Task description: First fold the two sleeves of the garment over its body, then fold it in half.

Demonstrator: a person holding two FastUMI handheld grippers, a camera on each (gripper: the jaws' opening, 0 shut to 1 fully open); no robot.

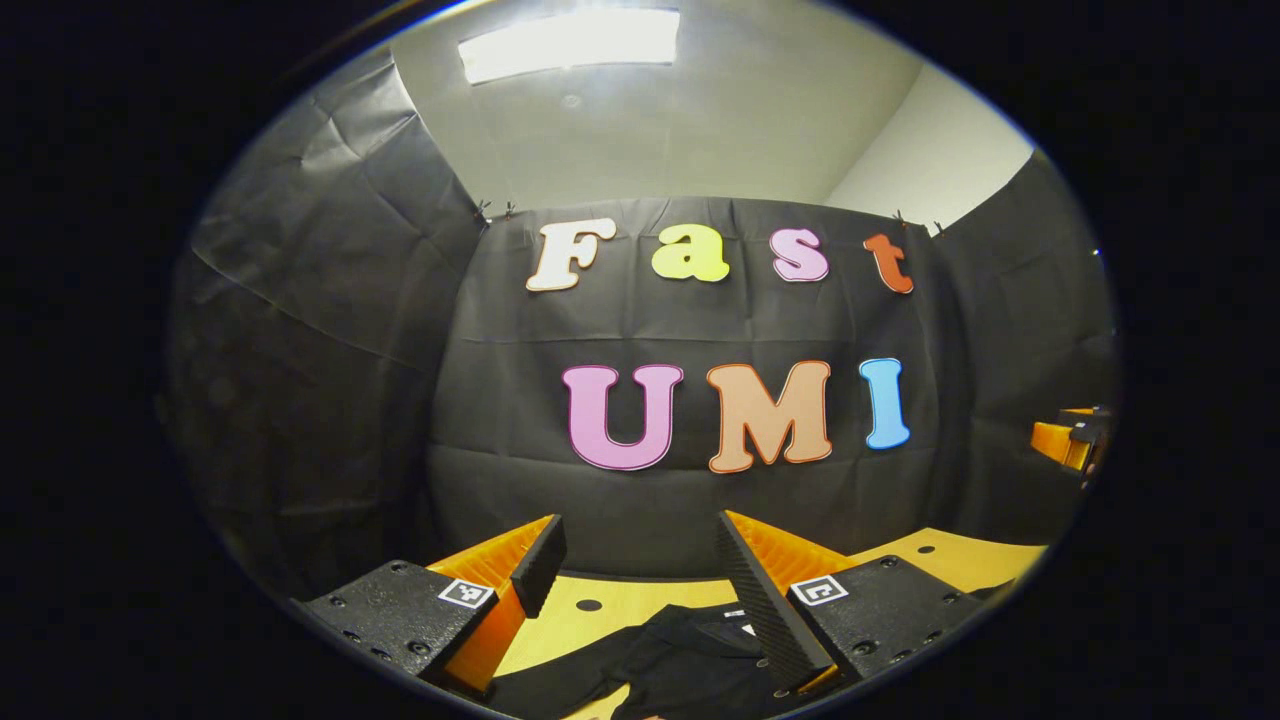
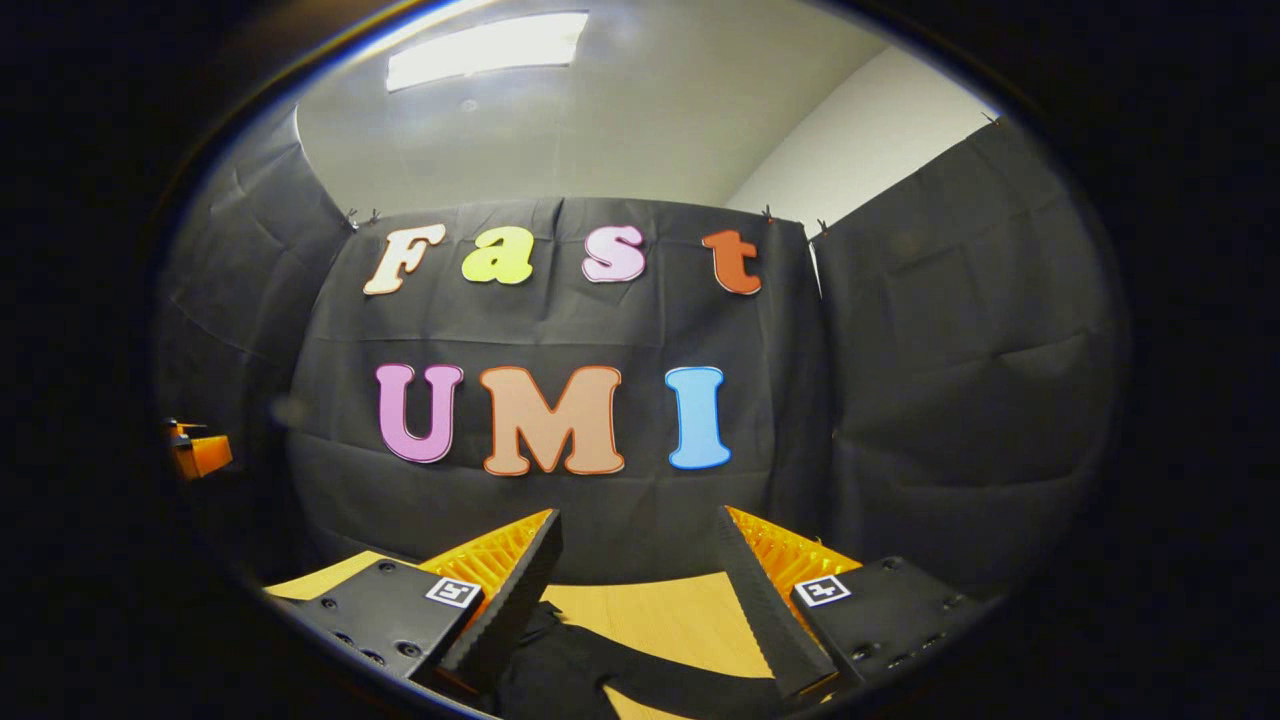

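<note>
Garment: a black piece of clothing lying on a light wooden table, seen at 6 o'clock in the left gripper view, low between that gripper's fingers. Its cloth is dark and matte with soft wrinkles; a small pale tag shows near its upper edge, too small to read. One dark strip of it runs off toward 7 o'clock. In the right gripper view the same black cloth lies at 6 o'clock, with a long band stretching across the wood toward 5 o'clock.

Left gripper has its fingers spread wide apart, holding nothing; the garment lies below and between them, and whether the right-hand finger touches the cloth cannot be told. Right gripper is likewise spread, nothing pinched; its left-hand finger stands over the cloth's edge, contact unclear. Each gripper carries small square black-and-white marker tags on its body.

Bare wood shows beyond the garment toward 12 o'clock, up to the black cloth wall. The table's far edge meets that wall closely. A ceiling light panel glows at 12 o'clock. At 3 o'clock in the left gripper view, part of the other gripper shows, well apart.
</note>
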